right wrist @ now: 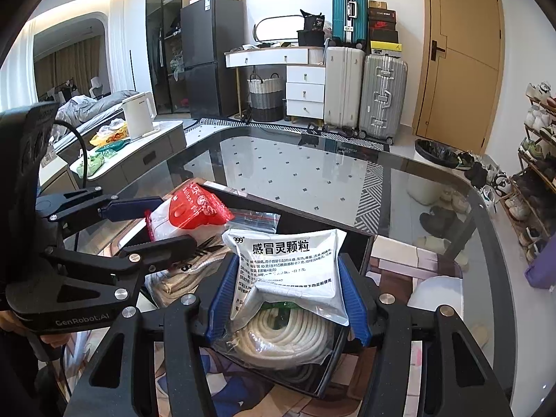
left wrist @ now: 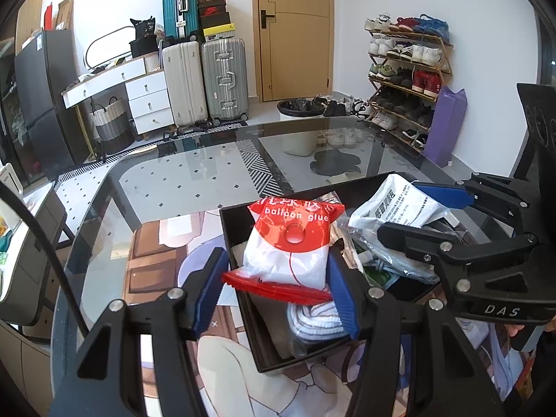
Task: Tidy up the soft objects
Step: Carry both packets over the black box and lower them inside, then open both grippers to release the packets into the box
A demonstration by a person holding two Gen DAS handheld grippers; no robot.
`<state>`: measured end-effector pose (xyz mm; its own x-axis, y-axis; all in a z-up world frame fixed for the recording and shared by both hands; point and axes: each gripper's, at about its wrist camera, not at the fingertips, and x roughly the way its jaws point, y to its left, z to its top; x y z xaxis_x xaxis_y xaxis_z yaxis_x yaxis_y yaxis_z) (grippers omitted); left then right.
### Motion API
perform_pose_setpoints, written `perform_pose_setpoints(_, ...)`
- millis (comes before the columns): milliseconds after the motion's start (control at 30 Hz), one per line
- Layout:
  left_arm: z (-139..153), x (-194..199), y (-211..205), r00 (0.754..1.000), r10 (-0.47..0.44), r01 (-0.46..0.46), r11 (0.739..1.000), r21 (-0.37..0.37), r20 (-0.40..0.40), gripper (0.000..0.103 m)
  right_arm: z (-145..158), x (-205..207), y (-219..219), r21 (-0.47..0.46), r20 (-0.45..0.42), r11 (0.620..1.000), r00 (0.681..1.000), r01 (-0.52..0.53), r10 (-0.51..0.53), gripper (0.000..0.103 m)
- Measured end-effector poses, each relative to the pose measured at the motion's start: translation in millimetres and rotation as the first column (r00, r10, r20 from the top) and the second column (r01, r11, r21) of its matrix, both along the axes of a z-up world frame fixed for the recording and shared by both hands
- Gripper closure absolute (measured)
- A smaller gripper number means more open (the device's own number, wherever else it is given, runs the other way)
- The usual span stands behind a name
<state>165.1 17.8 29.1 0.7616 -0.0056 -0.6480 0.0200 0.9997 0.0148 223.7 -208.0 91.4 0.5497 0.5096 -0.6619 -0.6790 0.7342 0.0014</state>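
A black open box [left wrist: 243, 295] sits on a printed mat on the glass table. My left gripper [left wrist: 278, 278] is shut on a red-and-white "balloon glue" bag [left wrist: 288, 246] and holds it over the box's left part; the bag also shows in the right wrist view [right wrist: 194, 208]. My right gripper [right wrist: 288, 292] is shut on a white medicine pouch [right wrist: 292, 267] with Chinese print, over the box's right part; the pouch shows in the left wrist view [left wrist: 392, 205]. Under it lies a bagged coil of white rope [right wrist: 288, 337]. Another white coil [left wrist: 312, 319] lies under the glue bag.
The glass table [right wrist: 312, 173] stretches ahead. A printed mat [left wrist: 156, 260] lies under the box. A clear zip bag [right wrist: 257, 217] lies at the box's far side. Beyond stand suitcases [left wrist: 205, 80], a bin [left wrist: 299, 125] and a shoe rack [left wrist: 406, 76].
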Motion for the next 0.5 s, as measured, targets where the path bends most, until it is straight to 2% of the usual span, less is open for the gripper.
perform_pose_setpoints(333, -2.7, 1.0, -0.7, 1.0, 0.003, -0.003, 1.0, 0.025, 0.005, 0.045, -9.1, 2.2, 6.1, -0.027, 0.014, 1.0, 1.0, -0.001, 0.001, 0.044)
perform_pose_setpoints(500, -5.9, 3.4, -4.6, 1.0, 0.002, -0.002, 1.0, 0.019, 0.003, 0.045, -10.4, 2.3, 5.0, -0.021, 0.014, 1.0, 1.0, -0.017, 0.018, 0.032)
